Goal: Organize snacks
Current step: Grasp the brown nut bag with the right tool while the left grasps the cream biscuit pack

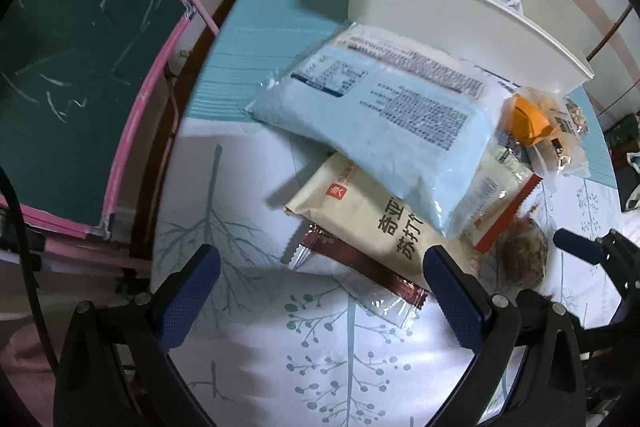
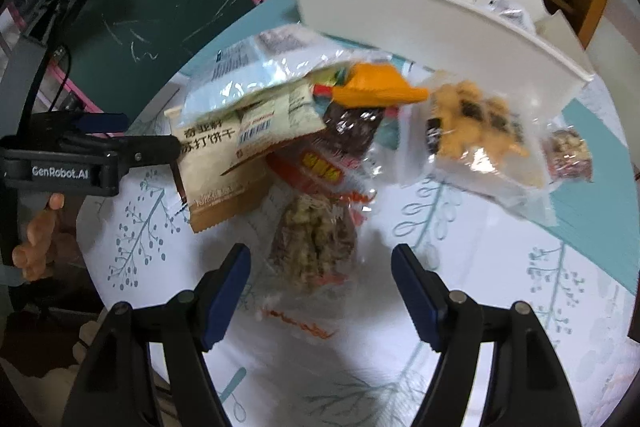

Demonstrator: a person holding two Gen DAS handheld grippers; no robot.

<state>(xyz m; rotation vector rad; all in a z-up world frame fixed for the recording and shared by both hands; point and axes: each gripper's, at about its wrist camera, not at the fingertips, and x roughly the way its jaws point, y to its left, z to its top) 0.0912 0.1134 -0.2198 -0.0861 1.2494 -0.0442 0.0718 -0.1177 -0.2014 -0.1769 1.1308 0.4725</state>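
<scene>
A round table (image 1: 248,307) under a white cloth printed with teal trees carries a heap of snack packs, with a green chalkboard (image 1: 80,67) in a pink frame standing off to one side and a white bin (image 1: 440,11) at the far edge of the table.

The left gripper (image 1: 320,291) points steeply down, its blue pads spread wide with nothing clamped. Between and just beyond its fingers lie a brown wrapper (image 1: 360,263) and the near corner of a beige cracker pack (image 1: 368,219). A pale blue bag (image 1: 380,131) lies on top of the cracker pack, farther out, its far edge touching the bin. Past the right finger sits a clear pack of brownish snack (image 1: 524,255), and beyond that an orange clip (image 1: 528,123) on the pile.

The right gripper (image 2: 320,287) also hangs unclenched, pads apart and empty. The brownish snack (image 2: 312,239) lies directly between its fingertips, slightly ahead. Beyond it come a red pack (image 2: 324,167) and a dark pack (image 2: 352,127), with a yellow snack bag (image 2: 476,131) beyond the right finger. The cracker pack (image 2: 216,163) lies beyond the left finger.
</scene>
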